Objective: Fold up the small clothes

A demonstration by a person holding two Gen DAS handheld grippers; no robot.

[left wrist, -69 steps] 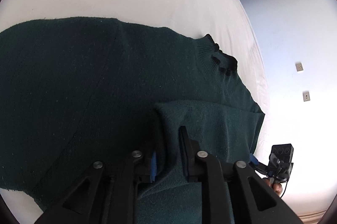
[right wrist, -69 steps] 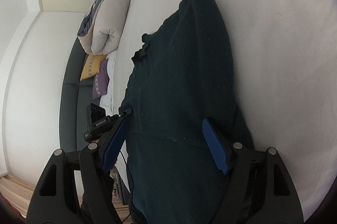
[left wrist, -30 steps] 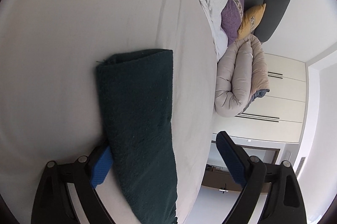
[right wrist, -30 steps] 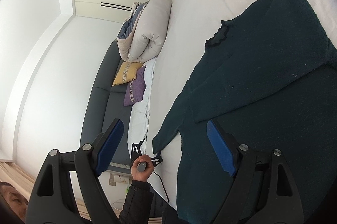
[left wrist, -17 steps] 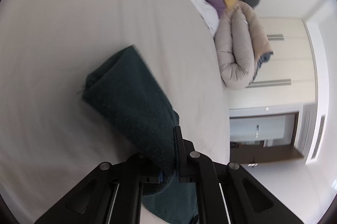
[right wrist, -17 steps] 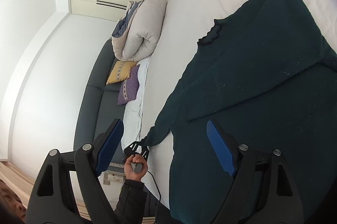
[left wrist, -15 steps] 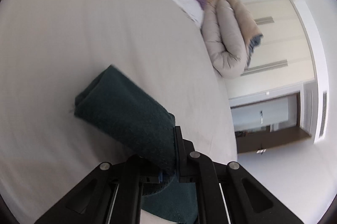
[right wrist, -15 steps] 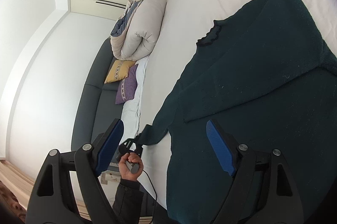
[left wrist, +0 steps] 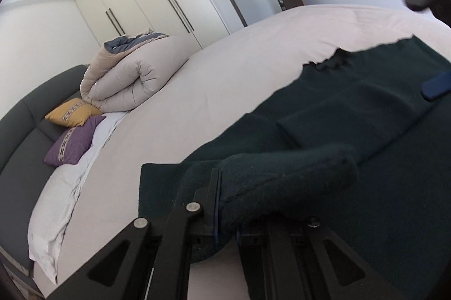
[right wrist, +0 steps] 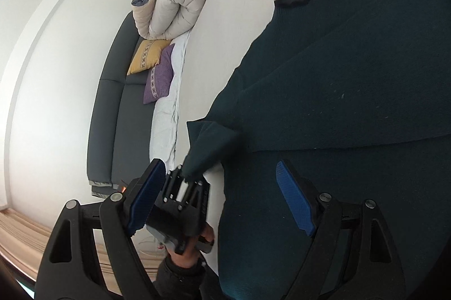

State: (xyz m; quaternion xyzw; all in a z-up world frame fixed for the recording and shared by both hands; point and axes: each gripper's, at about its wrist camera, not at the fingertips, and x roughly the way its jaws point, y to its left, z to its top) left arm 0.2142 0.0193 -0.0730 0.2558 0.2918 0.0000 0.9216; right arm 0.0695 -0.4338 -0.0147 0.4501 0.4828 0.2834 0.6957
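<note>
On the wide white bed (left wrist: 225, 80) my dark green sweater (right wrist: 352, 102) lies spread flat, collar toward the far edge, one sleeve already folded across its chest. A rolled duvet (left wrist: 135, 77) sits at the bed's far end beside a yellow cushion (left wrist: 72, 115) and a purple cushion (left wrist: 72, 142). My left gripper (left wrist: 225, 204) is clamped tight on the other sleeve (left wrist: 282, 178), lifting it off the sheet. My right gripper (right wrist: 222, 198) hangs wide apart over the sweater's hem, gripping nothing.
</note>
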